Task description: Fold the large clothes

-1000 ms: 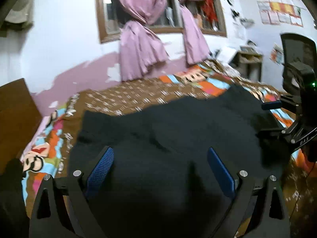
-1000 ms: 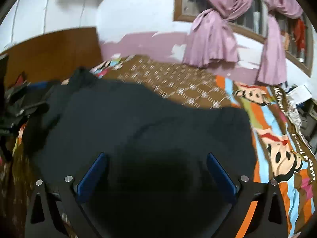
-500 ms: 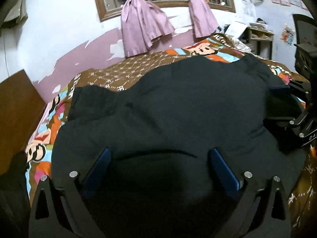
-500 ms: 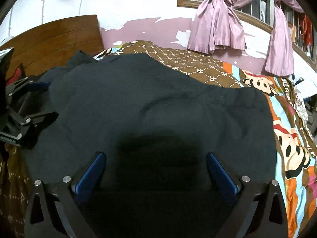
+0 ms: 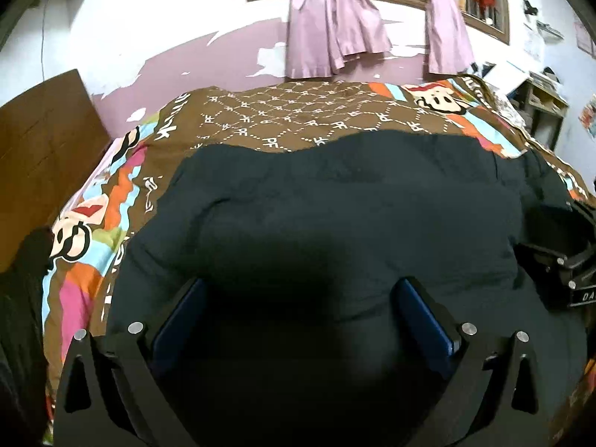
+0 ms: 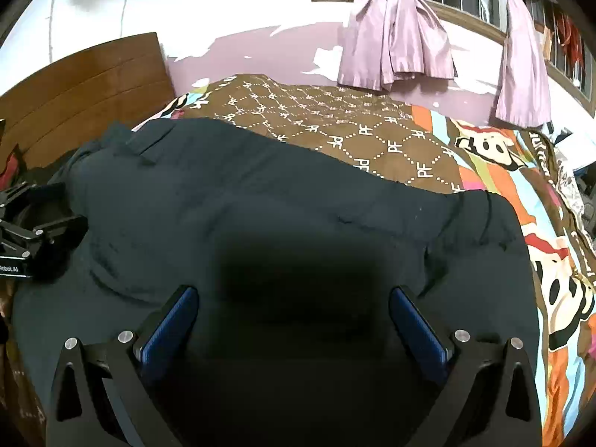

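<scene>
Dark garment [image 5: 335, 216] lies spread across the bed, covering most of the patterned bedspread [image 5: 298, 119] below my two grippers. My left gripper [image 5: 298, 320] is opening, jaws spread wide above the cloth, pads clear of it. My right gripper [image 6: 294, 320] also stands spread wide over the fabric, pinching nothing. I read "PF" repeated in white across the brown diamond panel of the bedspread. In the right wrist view the left gripper's body carries a label reading "RoboLAI", partly cut off. Pink curtains [image 6: 398, 41] hang tied at the window behind.
</scene>
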Tool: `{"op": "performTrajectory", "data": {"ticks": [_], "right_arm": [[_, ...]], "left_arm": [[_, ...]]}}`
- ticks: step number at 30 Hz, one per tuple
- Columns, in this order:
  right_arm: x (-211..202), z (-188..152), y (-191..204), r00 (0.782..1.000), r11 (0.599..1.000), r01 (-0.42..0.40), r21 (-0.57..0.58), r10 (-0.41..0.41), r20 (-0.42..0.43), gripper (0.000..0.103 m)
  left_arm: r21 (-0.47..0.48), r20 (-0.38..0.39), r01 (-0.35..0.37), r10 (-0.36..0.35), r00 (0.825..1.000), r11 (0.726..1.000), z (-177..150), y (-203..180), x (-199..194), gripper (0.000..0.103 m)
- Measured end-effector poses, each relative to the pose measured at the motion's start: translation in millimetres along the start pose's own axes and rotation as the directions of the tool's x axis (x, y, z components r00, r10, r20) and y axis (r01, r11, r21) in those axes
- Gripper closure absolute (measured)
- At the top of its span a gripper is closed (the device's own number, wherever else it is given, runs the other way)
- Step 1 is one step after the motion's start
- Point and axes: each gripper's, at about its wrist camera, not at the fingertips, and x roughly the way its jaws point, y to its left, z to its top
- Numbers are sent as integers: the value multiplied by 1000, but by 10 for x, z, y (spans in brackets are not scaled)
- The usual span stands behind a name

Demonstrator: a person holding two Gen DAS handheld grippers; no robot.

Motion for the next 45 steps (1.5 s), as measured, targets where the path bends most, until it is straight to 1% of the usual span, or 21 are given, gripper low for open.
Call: {"op": "performTrajectory", "data": {"ticks": [1,4,6,11,16,19,21,25,37,42,45], "right_arm": [[24,14,-4,1000,1000,1,2,-1,-5,0],[132,32,-9,1000,1000,-14,-7,13,-15,0],[202,53,-17,999,1000,-20,-6,20,-28,0],[363,157,-31,998,1000,-10,-22,9,-60,0],[501,205,-81,995,1000,-13,-4,12,-95,0],[549,206,-130,992,999,-32,16,33,-118,0],[582,208,-175,988,998,-60,38,64,-141,0],[614,204,-194,983,994,-85,62,94,-158,0],[591,127,-190,987,992,-100,74,108,-121,0],[503,57,-181,992,992,-104,70,109,-70,0],[468,50,-160,994,994,-91,60,94,-47,0]], "left_arm": [[-3,-4,-3,3,1000,1000,14,18,22,1],[-24,-36,21,-22,999,999,68,88,130,1],[-59,-60,40,-44,997,997,104,160,214,1],[-118,-79,38,-48,996,992,169,290,319,1],[-146,-97,51,-66,993,988,200,331,384,1],[-151,-107,63,-79,991,987,199,319,423,1],[-153,-115,70,-89,989,986,178,319,446,1],[-162,-124,84,-104,987,983,156,322,478,1],[-144,-113,78,-95,989,986,88,265,486,1],[-123,-95,68,-80,992,990,55,226,465,1],[-114,-83,65,-74,994,991,39,215,460,1]]}}
